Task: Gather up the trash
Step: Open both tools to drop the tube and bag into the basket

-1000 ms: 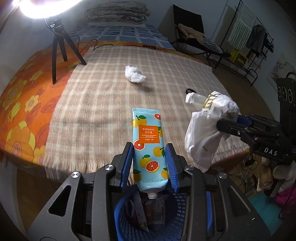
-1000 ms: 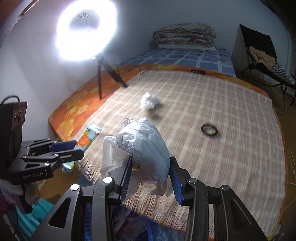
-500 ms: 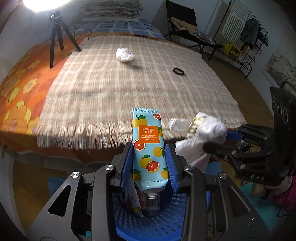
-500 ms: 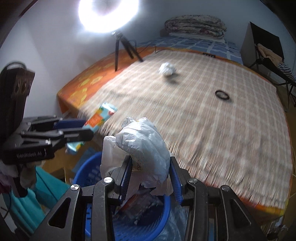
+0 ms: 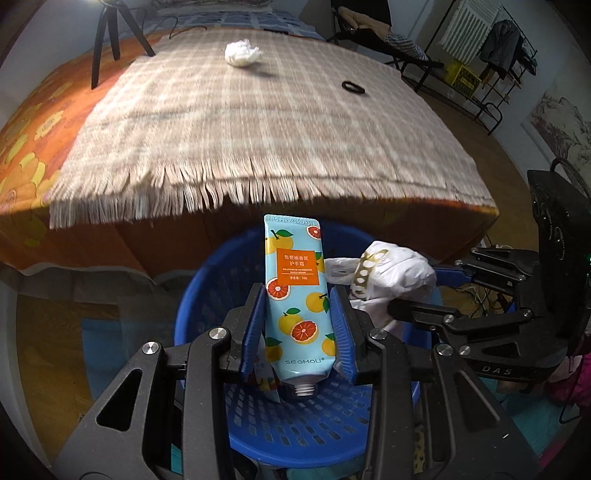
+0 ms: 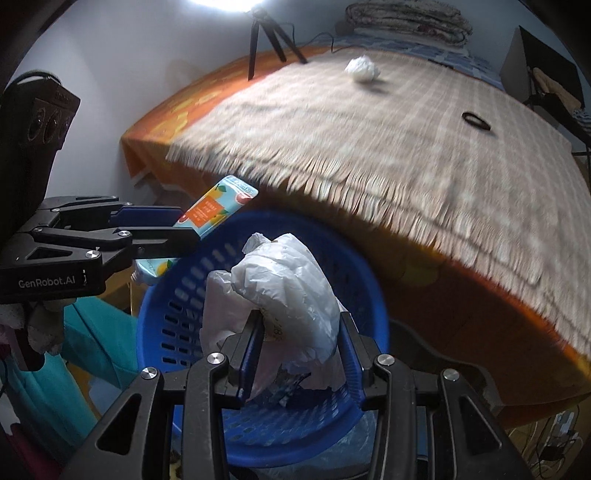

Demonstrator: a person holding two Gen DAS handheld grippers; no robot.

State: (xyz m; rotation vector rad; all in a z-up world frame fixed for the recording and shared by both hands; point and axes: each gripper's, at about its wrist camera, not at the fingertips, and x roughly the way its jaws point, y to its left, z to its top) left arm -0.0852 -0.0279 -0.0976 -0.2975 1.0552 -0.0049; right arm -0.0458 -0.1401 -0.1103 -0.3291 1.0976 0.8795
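Tube (image 5: 295,295): blue, orange-fruit print, cap end down, over the basket.
Plastic bag (image 6: 291,291): white, crumpled, above the basket.
Basket (image 5: 207,280): blue, perforated, beside the bed.
Paper ball (image 5: 242,53): white, on the blanket.

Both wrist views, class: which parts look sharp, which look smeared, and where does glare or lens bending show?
Left wrist view: the hand cream tube and left gripper are crisp, the plaid blanket's fringe is motion-smeared, and the bed bows under fisheye distortion. Right wrist view: the white plastic bag in the right gripper is sharp, the fringe streaks, and the ring light blows out at the top edge.
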